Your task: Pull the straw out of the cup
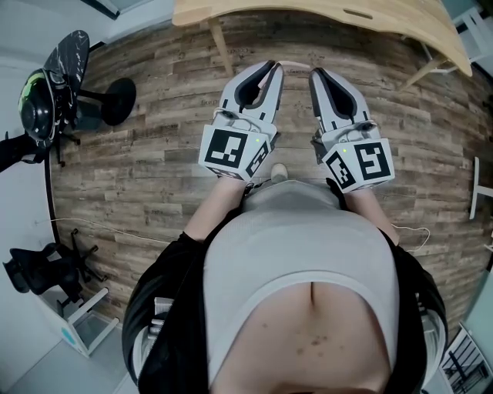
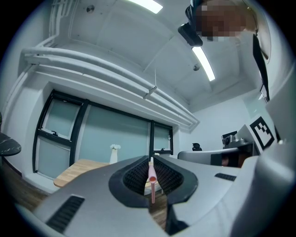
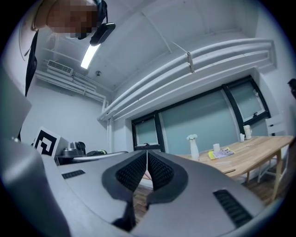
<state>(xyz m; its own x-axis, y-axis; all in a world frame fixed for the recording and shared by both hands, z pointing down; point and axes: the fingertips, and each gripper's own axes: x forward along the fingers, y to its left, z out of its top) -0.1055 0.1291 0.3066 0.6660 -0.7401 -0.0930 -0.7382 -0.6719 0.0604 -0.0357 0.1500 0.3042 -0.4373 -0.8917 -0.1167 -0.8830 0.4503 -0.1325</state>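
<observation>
My left gripper (image 1: 273, 68) (image 2: 151, 159) is shut on a thin pink straw (image 2: 152, 183), which runs down between its ribbed pads. Beside it at the same height, my right gripper (image 1: 316, 73) (image 3: 147, 152) has its jaws closed together at the tips. A pinkish sliver (image 3: 147, 175) shows low behind its pads, and I cannot tell whether it is pinched. Both grippers are held level in front of the person's body, above a wooden floor (image 1: 154, 154). No cup is near the grippers.
A light wooden table (image 1: 323, 15) (image 3: 249, 155) stands ahead, carrying a white vase (image 3: 192, 147), small cups (image 3: 216, 148) and papers (image 3: 224, 152). A black stool (image 1: 115, 100) and dark gear (image 1: 38, 100) stand at the left, with windows behind the table.
</observation>
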